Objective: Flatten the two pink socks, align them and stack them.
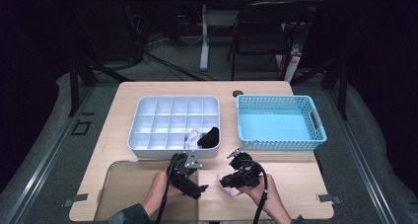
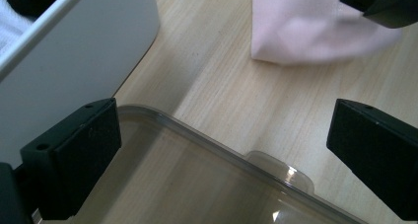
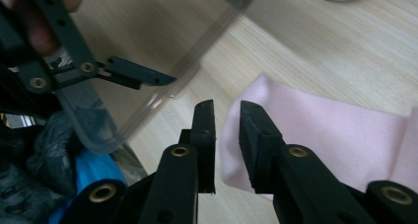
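The light wooden table (image 1: pixel 148 93) carries a white plastic divided tray (image 1: pixel 148 130) and a light blue plastic basket (image 1: pixel 256 135); a clear plastic lid (image 1: pixel 123 184) lies at its near left edge. Both forearms come in low, the hands close together. The left gripper (image 1: pixel 196 188) hangs over the lid's corner, jaws spread wide with nothing between them. The right gripper (image 3: pixel 226 130) leans over a flat pale pink cloth (image 3: pixel 335 135) lying on the bare wood between the lid and the basket, jaws a narrow gap apart, not pinching it. The left gripper view shows the cloth's folded edge (image 2: pixel 296 31); the right gripper view shows its smooth, flat surface.
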Demonstrator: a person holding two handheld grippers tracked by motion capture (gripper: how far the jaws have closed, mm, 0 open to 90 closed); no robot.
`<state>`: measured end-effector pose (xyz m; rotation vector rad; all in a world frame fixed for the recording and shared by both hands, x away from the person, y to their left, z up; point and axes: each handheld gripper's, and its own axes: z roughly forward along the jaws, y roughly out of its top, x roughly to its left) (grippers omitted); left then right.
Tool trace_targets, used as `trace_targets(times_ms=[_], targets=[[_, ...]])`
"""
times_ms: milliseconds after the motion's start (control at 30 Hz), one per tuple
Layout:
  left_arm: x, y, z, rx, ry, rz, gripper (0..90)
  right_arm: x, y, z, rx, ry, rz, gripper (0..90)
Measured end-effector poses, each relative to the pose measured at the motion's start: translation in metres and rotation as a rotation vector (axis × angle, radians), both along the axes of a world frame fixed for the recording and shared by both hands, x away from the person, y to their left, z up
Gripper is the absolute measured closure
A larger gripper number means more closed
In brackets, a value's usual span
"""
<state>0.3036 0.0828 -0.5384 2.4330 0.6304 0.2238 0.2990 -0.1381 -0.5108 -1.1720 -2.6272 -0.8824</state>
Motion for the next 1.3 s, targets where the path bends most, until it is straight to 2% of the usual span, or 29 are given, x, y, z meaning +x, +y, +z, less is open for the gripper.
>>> trace_targets(times_ms=[100, 167, 233, 433, 533, 600, 667, 733, 867, 967, 1033, 1200, 1300], targets=[[-0.001, -0.001, -0.001, 0.004, 0.006, -0.002, 0.2, -0.003, 0.001, 0.004, 0.031, 0.003, 0.004, 73.6], [-0.002, -0.002, -0.001, 0.007, 0.011, -0.006, 0.3, -0.003, -0.002, 0.006, -0.001, -0.02, 0.0, 71.4], [-0.003, -0.005, -0.002, 0.014, 0.016, -0.01, 0.6, -0.001, -0.008, 0.007, 0.004, -0.032, -0.024, 70.0], [-0.01, -0.016, -0.002, 0.014, 0.035, -0.038, 4.9, 0.009, -0.038, 0.008, -0.032, -0.074, -0.142, 67.2], [-0.013, -0.022, -0.002, 0.016, 0.051, -0.056, 9.3, 0.013, -0.054, 0.006, -0.069, -0.097, -0.209, 66.8], [-0.015, -0.027, -0.003, 0.019, 0.066, -0.07, 14.3, 0.016, -0.065, 0.004, -0.07, -0.107, -0.252, 66.4], [-0.016, -0.031, -0.005, 0.026, 0.075, -0.068, 16.3, 0.018, -0.074, 0.003, -0.095, -0.117, -0.292, 64.9], [-0.017, -0.034, -0.007, 0.028, 0.08, -0.067, 22.0, 0.02, -0.083, 0.0, -0.114, -0.115, -0.316, 62.6], [-0.019, -0.04, -0.008, 0.046, 0.085, -0.066, 27.5, 0.024, -0.097, -0.008, -0.111, -0.07, -0.352, 56.7], [-0.02, -0.045, -0.011, 0.071, 0.09, -0.059, 35.5, 0.028, -0.097, -0.018, -0.109, -0.03, -0.358, 54.0], [-0.019, -0.046, -0.013, 0.082, 0.095, -0.056, 39.1, 0.031, -0.098, -0.024, -0.13, 0.018, -0.337, 54.6], [-0.018, -0.048, -0.017, 0.122, 0.105, -0.06, 51.6, 0.034, -0.098, -0.034, -0.138, 0.065, -0.329, 58.3], [-0.018, -0.048, -0.018, 0.125, 0.108, -0.068, 57.9, 0.035, -0.096, -0.037, -0.15, 0.085, -0.326, 60.8]])
